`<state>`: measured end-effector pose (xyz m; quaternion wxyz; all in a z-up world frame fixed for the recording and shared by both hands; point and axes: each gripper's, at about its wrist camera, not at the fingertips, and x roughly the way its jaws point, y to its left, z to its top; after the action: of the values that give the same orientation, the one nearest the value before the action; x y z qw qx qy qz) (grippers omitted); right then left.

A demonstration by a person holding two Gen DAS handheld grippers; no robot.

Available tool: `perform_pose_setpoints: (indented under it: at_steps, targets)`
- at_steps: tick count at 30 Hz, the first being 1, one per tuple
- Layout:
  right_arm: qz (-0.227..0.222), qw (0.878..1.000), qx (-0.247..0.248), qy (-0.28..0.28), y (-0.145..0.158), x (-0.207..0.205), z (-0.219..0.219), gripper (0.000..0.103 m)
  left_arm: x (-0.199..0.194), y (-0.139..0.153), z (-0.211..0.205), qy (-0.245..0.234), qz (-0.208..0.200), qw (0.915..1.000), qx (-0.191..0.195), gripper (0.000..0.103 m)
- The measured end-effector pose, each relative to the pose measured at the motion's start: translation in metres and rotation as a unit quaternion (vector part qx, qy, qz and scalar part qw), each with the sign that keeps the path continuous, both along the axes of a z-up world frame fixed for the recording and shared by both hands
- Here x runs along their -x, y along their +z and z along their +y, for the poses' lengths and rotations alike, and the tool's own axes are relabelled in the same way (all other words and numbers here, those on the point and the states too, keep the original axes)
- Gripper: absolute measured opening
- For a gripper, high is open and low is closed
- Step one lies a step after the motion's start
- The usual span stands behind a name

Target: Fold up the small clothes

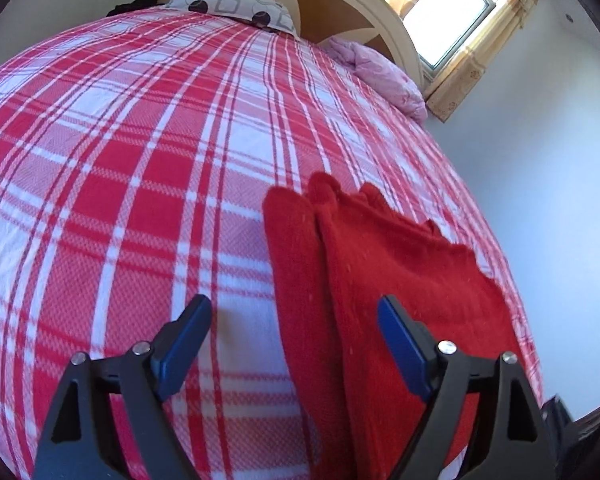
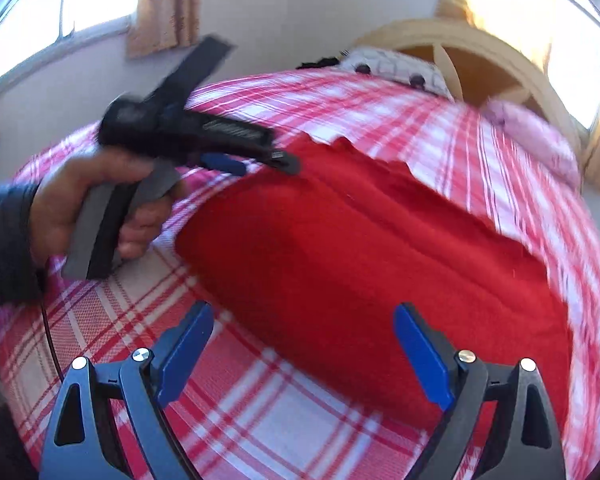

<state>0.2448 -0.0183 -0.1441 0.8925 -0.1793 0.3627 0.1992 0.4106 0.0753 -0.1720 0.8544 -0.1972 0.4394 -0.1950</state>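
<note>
A red knitted garment (image 1: 384, 280) lies folded on the red-and-white plaid bed (image 1: 140, 160); it also shows in the right wrist view (image 2: 360, 240), with a scalloped far edge. My left gripper (image 1: 296, 312) is open and empty, hovering over the garment's near left edge. My right gripper (image 2: 304, 320) is open and empty above the garment's near edge. The left gripper also shows in the right wrist view (image 2: 256, 164), held in a hand at the garment's far left corner.
A patterned pillow (image 1: 228, 4) and a pink bundle (image 1: 384, 76) lie by the curved headboard (image 1: 340, 4). Something dark (image 1: 134, 4) lies beside the pillow. Windows with curtains stand behind. The bed's right edge (image 1: 512, 280) drops off near the garment.
</note>
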Motion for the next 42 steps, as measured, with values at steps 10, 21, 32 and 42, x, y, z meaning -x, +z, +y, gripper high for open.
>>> perform_pose_setpoints:
  at_steps: [10, 21, 32, 42]
  targets:
    - [-0.067, 0.989, 0.124, 0.041, -0.024, 0.011, 0.081, 0.091, -0.024, -0.004, -0.002, -0.051, 0.019, 0.9966, 0.063, 0.092]
    - [-0.080, 0.978, 0.183, 0.057, -0.047, 0.009, 0.112, 0.034, -0.036, -0.006, -0.018, -0.087, 0.019, 0.9941, 0.061, 0.070]
    - [-0.074, 0.990, 0.101, 0.069, -0.020, 0.019, 0.089, 0.008, -0.040, -0.004, -0.011, -0.067, 0.035, 0.9931, 0.089, 0.013]
    - [-0.076, 0.994, -0.075, 0.007, 0.049, 0.025, -0.004, 0.008, -0.033, 0.064, -0.049, -0.079, -0.009, 0.9866, 0.142, 0.013]
